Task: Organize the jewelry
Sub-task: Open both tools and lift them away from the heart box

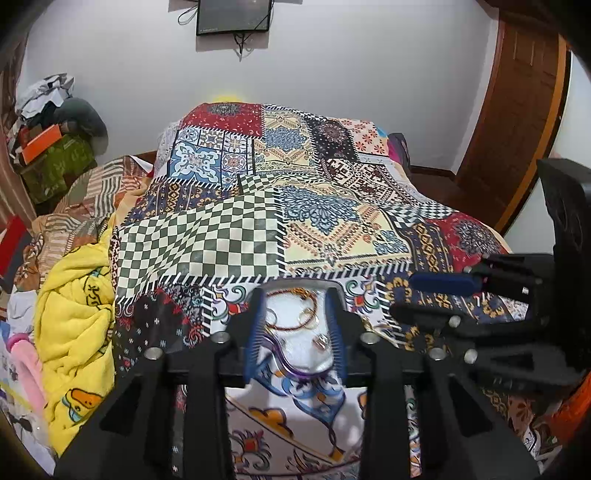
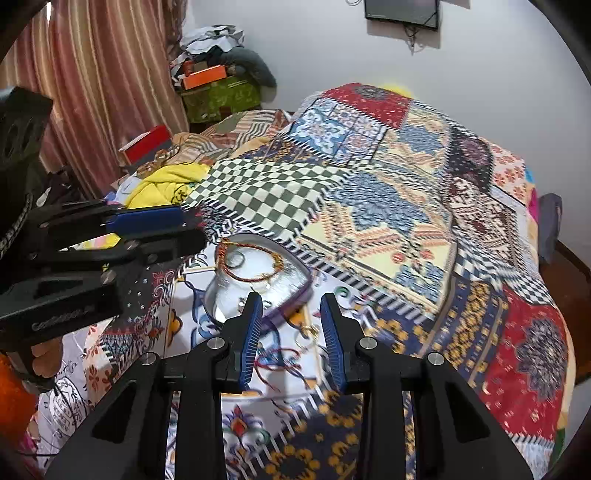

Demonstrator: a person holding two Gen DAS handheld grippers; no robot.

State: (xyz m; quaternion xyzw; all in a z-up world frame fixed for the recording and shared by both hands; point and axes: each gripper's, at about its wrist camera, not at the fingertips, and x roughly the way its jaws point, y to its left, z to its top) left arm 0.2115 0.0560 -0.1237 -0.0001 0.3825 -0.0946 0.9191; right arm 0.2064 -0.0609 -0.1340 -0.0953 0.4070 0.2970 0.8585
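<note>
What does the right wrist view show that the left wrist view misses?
Right wrist only: striped curtains, loose threads and rings lying on the bedspread outside the tin, between the open right tongs. Left wrist only: a wooden door. Both: the heart-shaped tin holding bracelets, the patchwork bedspread, the wall screen.

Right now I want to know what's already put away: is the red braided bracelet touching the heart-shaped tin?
Touching. The right wrist view shows the red braided bracelet draped over the back rim of the heart-shaped tin, sagging onto its floor.
</note>
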